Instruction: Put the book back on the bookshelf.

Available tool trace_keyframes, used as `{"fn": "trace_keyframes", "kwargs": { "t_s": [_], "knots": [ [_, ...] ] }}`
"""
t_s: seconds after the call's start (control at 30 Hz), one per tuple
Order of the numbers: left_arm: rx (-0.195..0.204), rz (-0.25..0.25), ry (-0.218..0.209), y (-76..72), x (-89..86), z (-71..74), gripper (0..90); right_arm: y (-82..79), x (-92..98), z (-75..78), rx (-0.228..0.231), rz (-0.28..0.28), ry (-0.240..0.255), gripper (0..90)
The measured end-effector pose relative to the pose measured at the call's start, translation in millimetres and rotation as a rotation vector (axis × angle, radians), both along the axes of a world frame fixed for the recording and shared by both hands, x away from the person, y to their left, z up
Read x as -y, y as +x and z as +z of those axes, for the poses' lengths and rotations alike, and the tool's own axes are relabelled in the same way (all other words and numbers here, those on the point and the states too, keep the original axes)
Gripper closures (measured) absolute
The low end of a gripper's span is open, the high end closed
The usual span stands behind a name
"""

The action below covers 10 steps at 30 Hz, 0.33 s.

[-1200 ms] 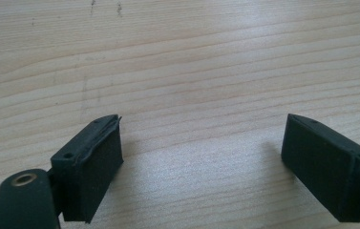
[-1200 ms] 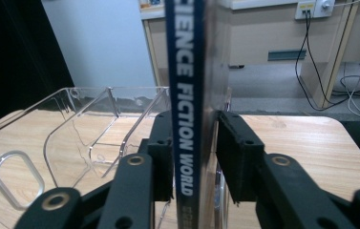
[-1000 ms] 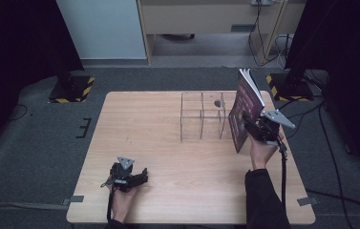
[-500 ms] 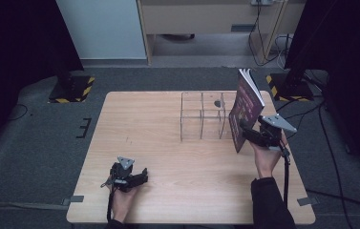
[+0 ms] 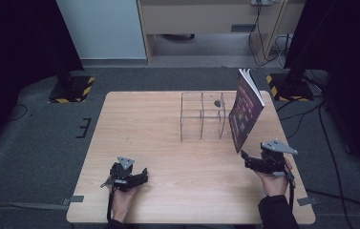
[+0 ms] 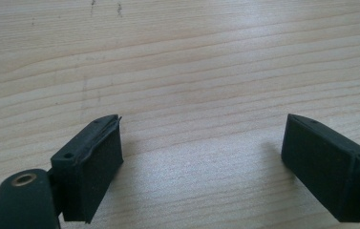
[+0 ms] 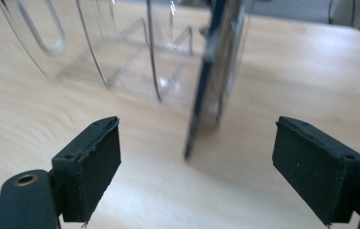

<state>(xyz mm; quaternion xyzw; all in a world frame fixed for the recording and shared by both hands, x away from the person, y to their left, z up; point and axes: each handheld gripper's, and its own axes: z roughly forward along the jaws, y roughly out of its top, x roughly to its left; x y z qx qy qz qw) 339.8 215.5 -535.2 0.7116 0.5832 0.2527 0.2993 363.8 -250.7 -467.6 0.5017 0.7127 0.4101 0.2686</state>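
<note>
- Leaning against the clear rack (image 5: 202, 116), book (image 5: 245, 109) stands free on tabletop (image 5: 168, 143).
- Right claw (image 5: 247, 159) has let go since earlier, drawn back toward person, jaws apart.
- Left claw (image 5: 142, 176) unchanged: resting on tabletop, jaws apart.

We look down on a pale wooden table (image 5: 158, 129) standing on grey carpet (image 5: 34, 143). At eleven o'clock a white panel (image 5: 103, 28) stands upright, and at twelve o'clock is a light wooden cabinet (image 5: 206, 16). Cables (image 5: 263, 43) hang and loop at one o'clock. Two yellow-and-black striped stand bases sit off the table's far corners, one at ten o'clock (image 5: 72, 89) and one at two o'clock (image 5: 282, 86). Black curtains (image 5: 15, 43) close off both sides. A strip of grey tape (image 5: 76, 198) lies at seven o'clock.
</note>
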Motion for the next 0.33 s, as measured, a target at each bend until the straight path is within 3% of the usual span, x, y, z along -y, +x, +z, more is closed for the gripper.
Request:
{"fn": "trace_keyframes", "kwargs": {
  "t_s": [0.33],
  "knots": [
    [0.002, 0.0, -0.001, -0.2, 0.4, 0.2, 13.8, -16.5, 20.6, -40.6, -0.131, -0.018, -0.083, 12.4]
  ]
}}
